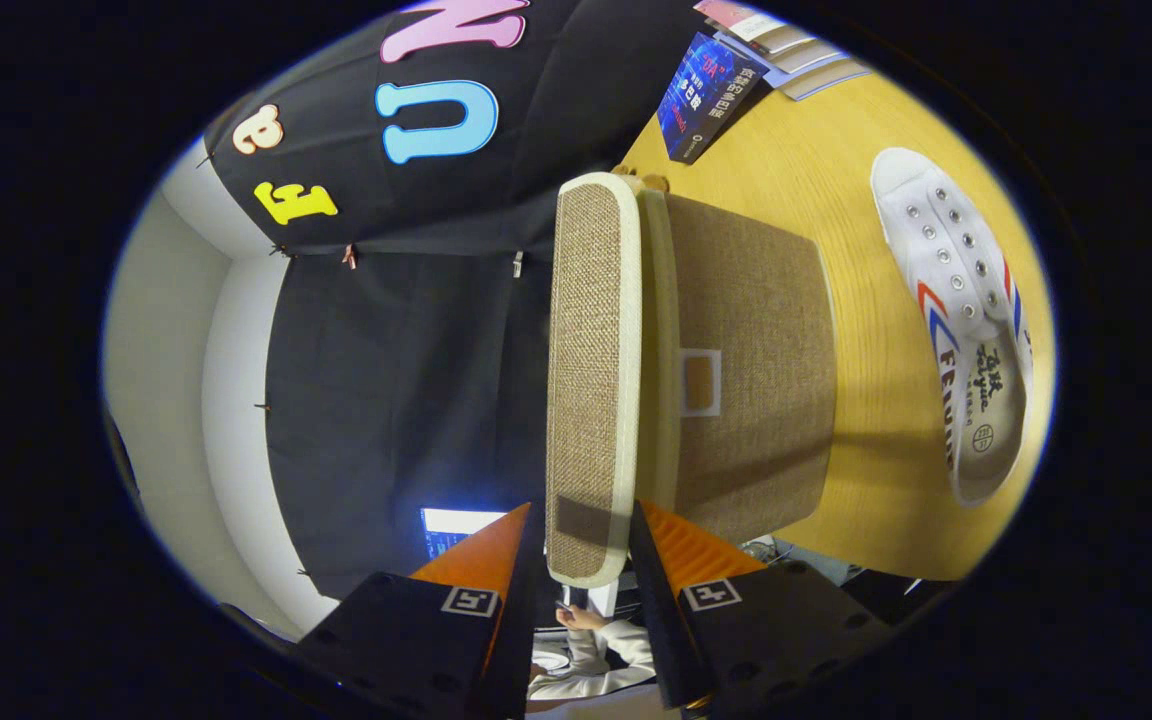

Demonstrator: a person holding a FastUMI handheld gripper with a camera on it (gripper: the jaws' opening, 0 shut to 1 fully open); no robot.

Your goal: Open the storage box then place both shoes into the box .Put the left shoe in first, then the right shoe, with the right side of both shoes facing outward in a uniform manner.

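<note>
At the bottom centre of the frame, the handheld two-finger gripper (586, 540) is rolled sideways, its fingers (496, 560) spread either side of a woven edge, apparently not pressing.

The storage box (746, 400) and its lid (586, 380) looked like coarse, matt woven cloth with smooth pale piping. The table (836, 170) showed smooth, lightly glossy wood grain. The shoe (966, 310) was white canvas with metal eyelets.
</note>
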